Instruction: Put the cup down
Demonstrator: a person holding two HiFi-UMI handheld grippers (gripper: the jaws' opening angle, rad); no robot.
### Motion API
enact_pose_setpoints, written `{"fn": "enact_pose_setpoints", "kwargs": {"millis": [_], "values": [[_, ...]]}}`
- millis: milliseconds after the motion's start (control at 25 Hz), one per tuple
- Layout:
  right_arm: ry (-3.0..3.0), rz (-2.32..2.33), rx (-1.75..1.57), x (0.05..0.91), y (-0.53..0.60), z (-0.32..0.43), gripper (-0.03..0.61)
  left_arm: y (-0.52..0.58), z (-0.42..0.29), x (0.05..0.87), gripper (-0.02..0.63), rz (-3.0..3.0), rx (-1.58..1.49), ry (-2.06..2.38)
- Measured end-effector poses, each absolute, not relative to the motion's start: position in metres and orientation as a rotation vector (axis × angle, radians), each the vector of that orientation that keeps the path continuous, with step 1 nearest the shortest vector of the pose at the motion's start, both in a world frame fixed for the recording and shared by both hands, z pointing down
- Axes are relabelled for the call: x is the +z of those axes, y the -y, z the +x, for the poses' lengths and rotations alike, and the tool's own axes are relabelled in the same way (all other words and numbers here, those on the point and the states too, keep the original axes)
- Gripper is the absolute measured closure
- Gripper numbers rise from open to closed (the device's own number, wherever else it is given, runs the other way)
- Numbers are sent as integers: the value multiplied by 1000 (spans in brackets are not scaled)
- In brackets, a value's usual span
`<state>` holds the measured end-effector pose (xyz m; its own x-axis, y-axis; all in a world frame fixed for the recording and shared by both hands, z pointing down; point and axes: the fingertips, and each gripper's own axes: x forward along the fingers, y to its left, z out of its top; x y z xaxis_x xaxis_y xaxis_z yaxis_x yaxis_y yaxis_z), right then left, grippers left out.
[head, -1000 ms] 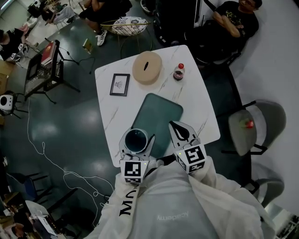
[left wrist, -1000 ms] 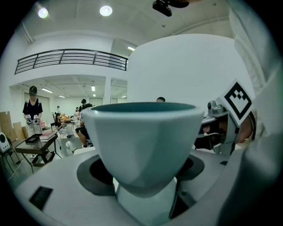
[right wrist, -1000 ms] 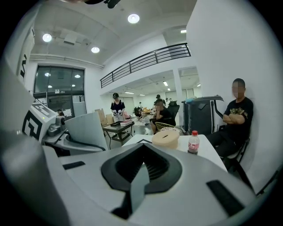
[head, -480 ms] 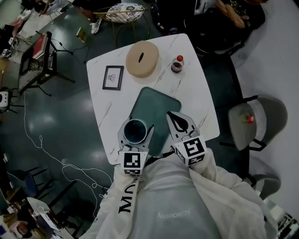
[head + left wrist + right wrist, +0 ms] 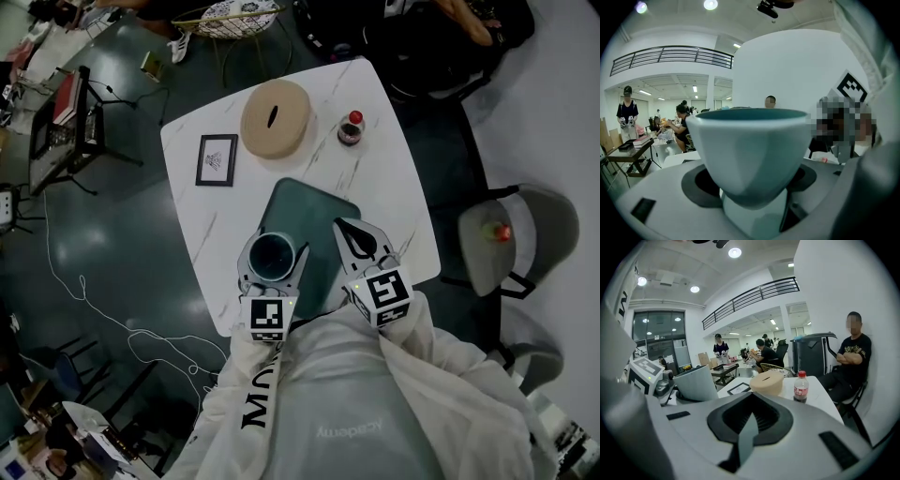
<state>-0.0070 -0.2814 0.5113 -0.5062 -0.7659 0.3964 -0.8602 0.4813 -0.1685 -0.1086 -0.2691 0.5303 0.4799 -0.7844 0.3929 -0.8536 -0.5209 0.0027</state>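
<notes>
Person is wearing a loose off-white hoodie [image 5: 375, 394], dark lettering running across chest and down left side. Left gripper [image 5: 273, 257] and right gripper [image 5: 352, 234] are showing pale grey shells, black-padded fingers [image 5: 364, 246], each carrying a black-and-white marker cube [image 5: 385, 292].

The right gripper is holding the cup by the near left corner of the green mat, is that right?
Not quite. The left gripper holds the cup by the near left corner of the green mat, as the left gripper view shows. The right gripper has its jaws together on nothing.
</notes>
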Motion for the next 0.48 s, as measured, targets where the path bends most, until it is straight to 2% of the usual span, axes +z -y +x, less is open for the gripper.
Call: {"fn": "enact_pose_setpoints", "kwargs": {"millis": [480], "values": [[2392,1411,567,552,307,14,573,298,-100,569,241,2487,581,1403]]}}
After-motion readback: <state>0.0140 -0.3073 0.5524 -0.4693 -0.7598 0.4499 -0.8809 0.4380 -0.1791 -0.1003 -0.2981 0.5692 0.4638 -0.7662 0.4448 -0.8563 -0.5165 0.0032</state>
